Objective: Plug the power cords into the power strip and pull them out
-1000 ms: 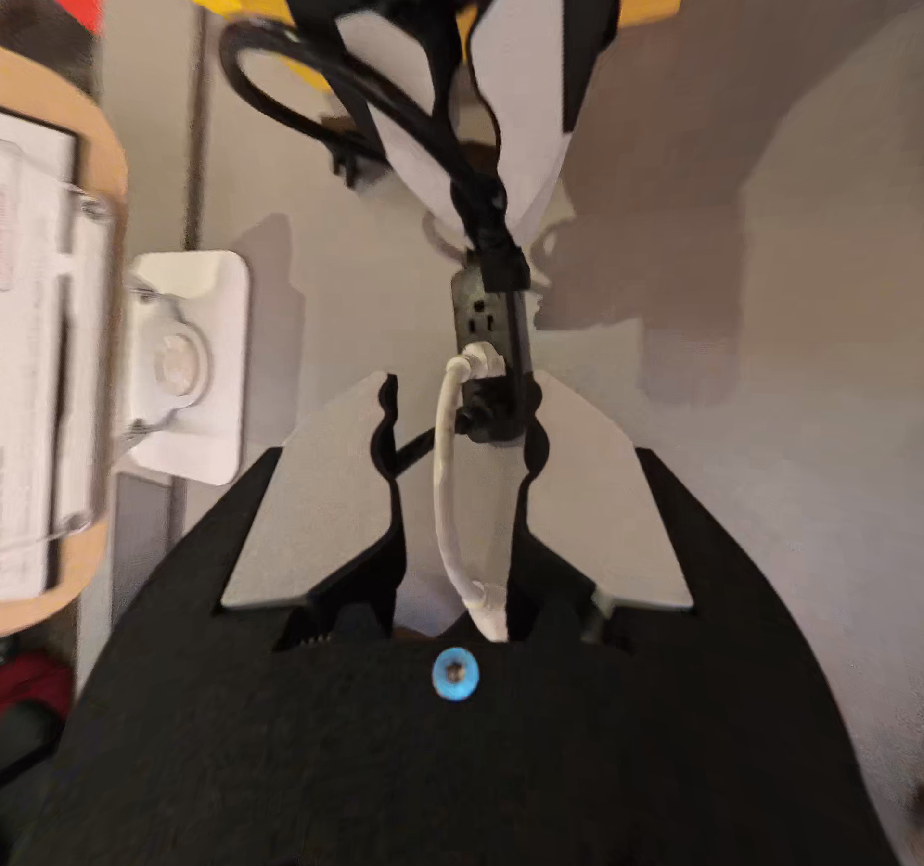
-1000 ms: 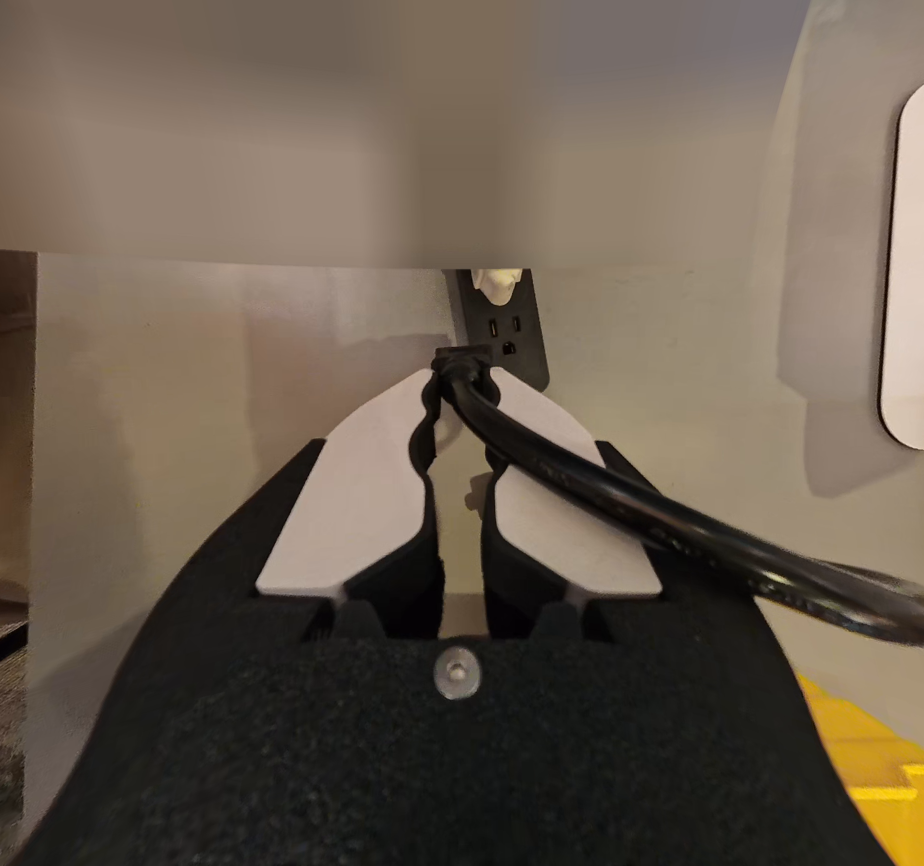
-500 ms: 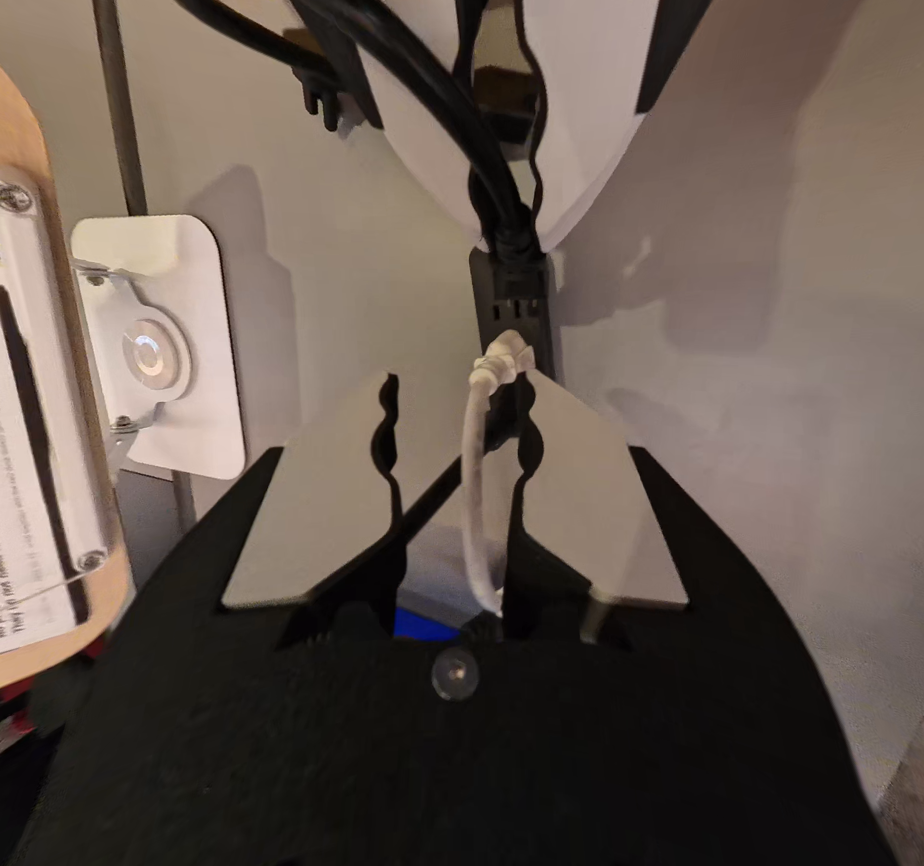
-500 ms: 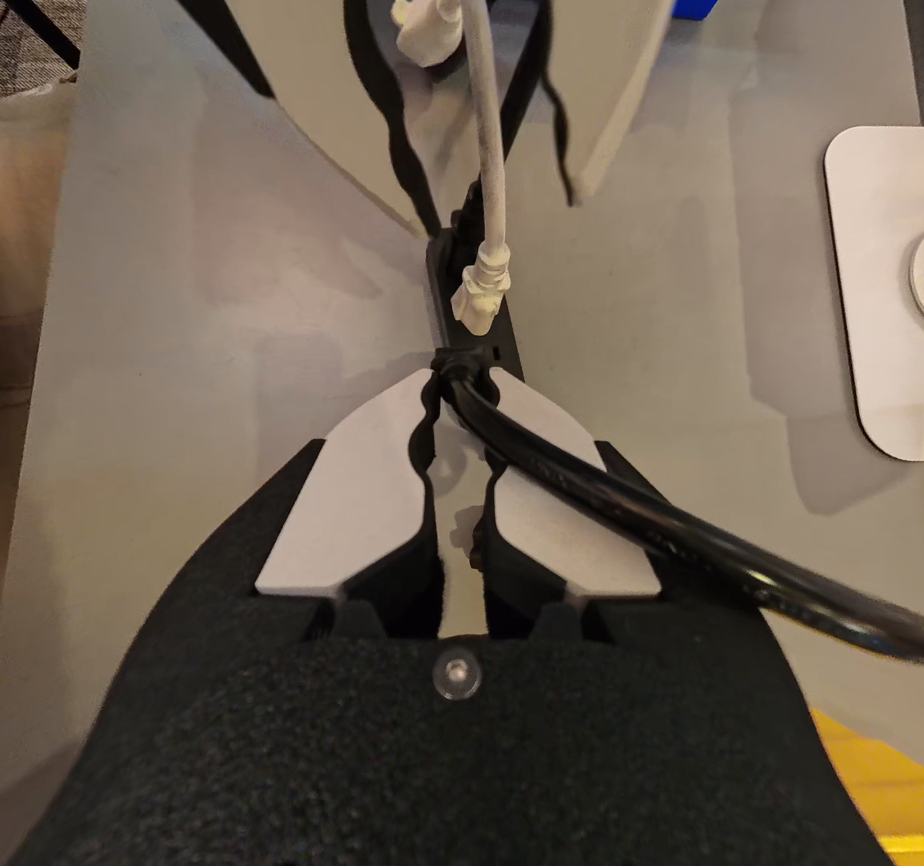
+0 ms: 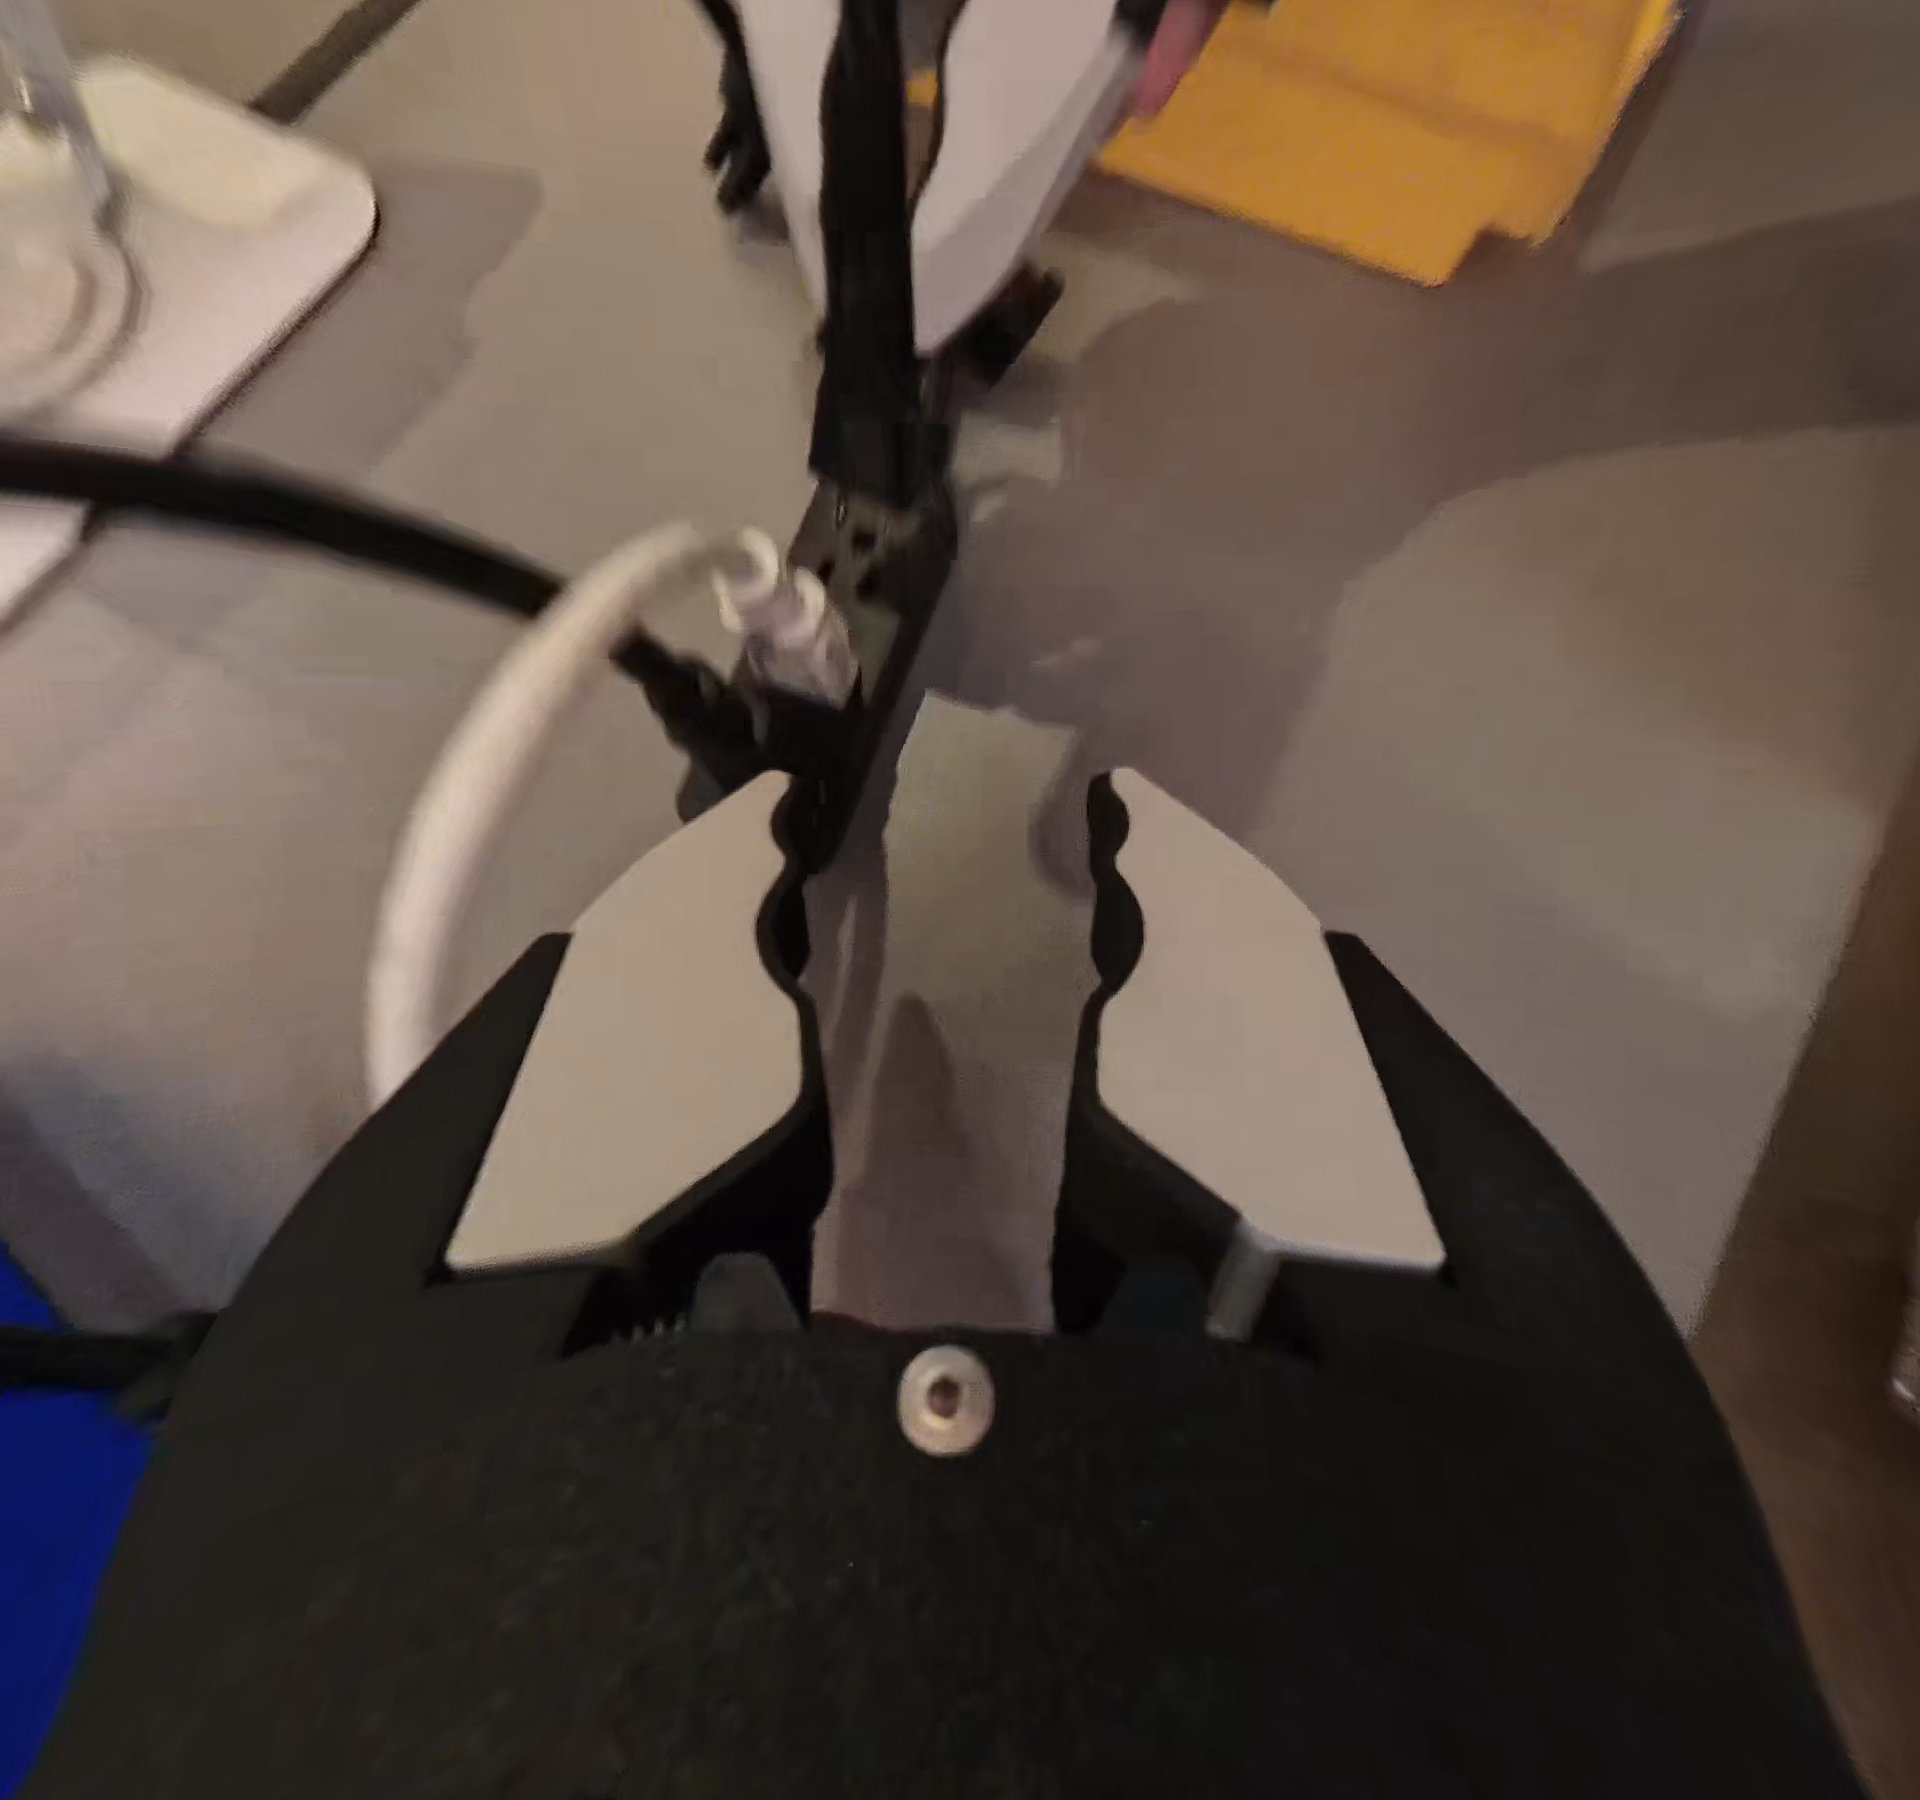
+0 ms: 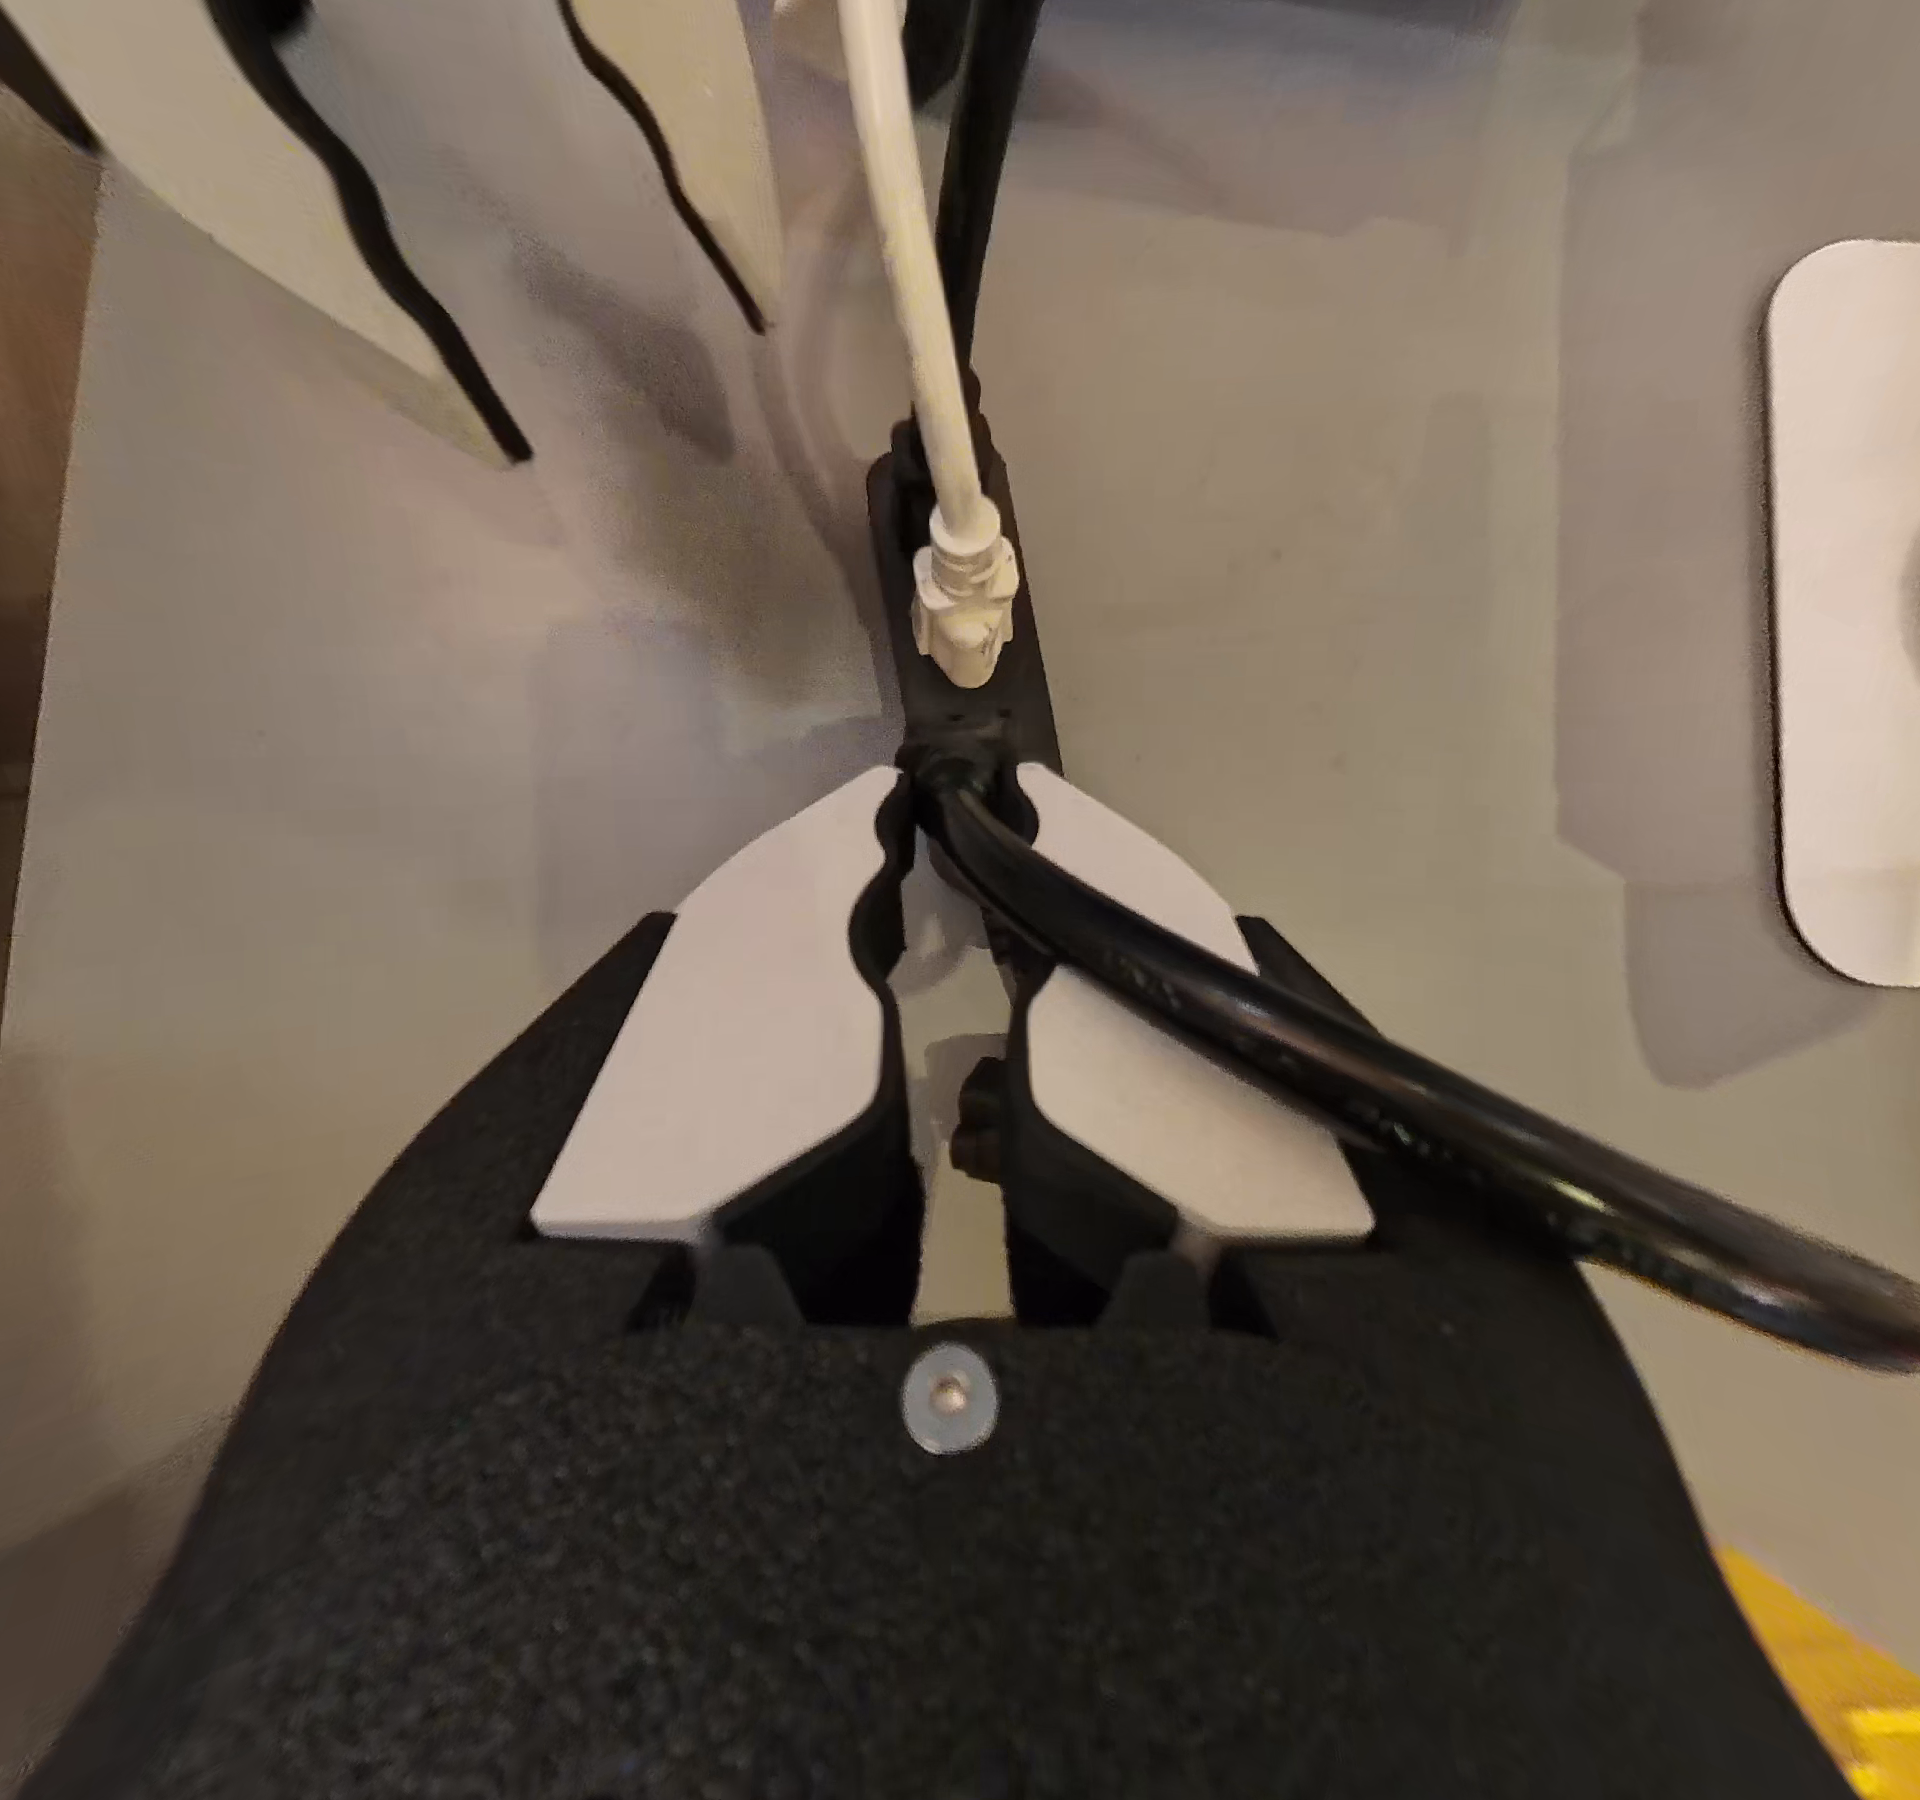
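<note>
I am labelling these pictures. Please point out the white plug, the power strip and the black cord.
white plug point(image 6: 964, 607), right wrist view, plug body
power strip point(image 6: 1029, 685), right wrist view, top face
black cord point(image 6: 1247, 1012), right wrist view, mid-length

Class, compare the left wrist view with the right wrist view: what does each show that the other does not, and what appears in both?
Only the left wrist view shows the black cable running off to the left across the table and the broad yellow object behind.

Only the right wrist view shows the right hand-held gripper shut on the black plug at the strip's near end, its thick black cord trailing right.

Both show the black power strip, the white plug seated in it, and the open left hand-held gripper.
</note>
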### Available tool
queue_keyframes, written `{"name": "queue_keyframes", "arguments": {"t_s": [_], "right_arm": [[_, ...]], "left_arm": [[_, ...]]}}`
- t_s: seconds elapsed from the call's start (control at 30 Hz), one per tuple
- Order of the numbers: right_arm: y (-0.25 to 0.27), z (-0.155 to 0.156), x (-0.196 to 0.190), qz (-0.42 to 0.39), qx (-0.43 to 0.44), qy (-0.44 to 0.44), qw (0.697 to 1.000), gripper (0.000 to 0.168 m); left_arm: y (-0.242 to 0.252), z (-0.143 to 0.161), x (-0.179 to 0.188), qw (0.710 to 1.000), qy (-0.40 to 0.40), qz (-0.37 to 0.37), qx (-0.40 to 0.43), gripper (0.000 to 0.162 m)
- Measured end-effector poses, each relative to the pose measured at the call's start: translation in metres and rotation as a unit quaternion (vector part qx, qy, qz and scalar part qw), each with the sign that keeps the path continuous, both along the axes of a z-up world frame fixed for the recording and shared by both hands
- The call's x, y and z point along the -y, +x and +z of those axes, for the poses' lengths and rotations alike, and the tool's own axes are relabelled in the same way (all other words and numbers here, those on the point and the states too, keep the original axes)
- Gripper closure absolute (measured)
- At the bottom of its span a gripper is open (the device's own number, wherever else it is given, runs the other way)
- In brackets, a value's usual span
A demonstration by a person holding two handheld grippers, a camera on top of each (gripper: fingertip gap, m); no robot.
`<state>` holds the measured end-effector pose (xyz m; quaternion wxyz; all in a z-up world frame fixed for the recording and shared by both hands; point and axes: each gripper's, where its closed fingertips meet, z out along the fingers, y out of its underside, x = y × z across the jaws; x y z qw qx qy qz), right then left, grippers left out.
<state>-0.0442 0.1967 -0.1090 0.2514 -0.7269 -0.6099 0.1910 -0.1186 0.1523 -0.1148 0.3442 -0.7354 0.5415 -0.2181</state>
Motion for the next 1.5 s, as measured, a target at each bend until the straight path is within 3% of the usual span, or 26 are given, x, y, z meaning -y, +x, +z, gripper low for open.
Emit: {"name": "queue_keyframes", "arguments": {"t_s": [0.1, 0.23, 0.4, 0.47, 0.73, 1.2, 1.5], "right_arm": [[-0.007, -0.006, -0.002, 0.03, 0.042, -0.012, 0.999, 0.153], [-0.015, -0.008, -0.007, 0.05, 0.078, -0.017, 0.996, 0.153], [-0.017, -0.007, -0.009, 0.058, 0.096, -0.027, 0.993, 0.153], [-0.016, -0.008, -0.011, 0.05, 0.101, -0.029, 0.993, 0.153], [-0.008, -0.01, -0.014, 0.04, 0.121, -0.046, 0.991, 0.152], [-0.016, -0.021, -0.017, 0.047, 0.202, -0.072, 0.976, 0.153], [-0.012, -0.009, -0.02, 0.004, 0.163, -0.112, 0.98, 0.153]], "left_arm": [[-0.013, -0.04, -0.018, 0.997, 0.029, 0.07, -0.032, 0.095], [-0.016, -0.052, -0.052, 0.99, 0.087, 0.096, -0.05, 0.096], [0.009, -0.062, -0.055, 0.999, -0.009, 0.038, -0.01, 0.096], [0.015, -0.066, -0.062, 0.999, 0.011, 0.035, -0.006, 0.111], [0.019, -0.067, -0.065, 0.996, 0.087, 0.012, -0.009, 0.116], [0.019, -0.067, -0.064, 0.998, 0.066, 0.007, -0.002, 0.116], [0.019, -0.068, -0.064, 0.998, 0.067, 0.006, -0.002, 0.116]]}}
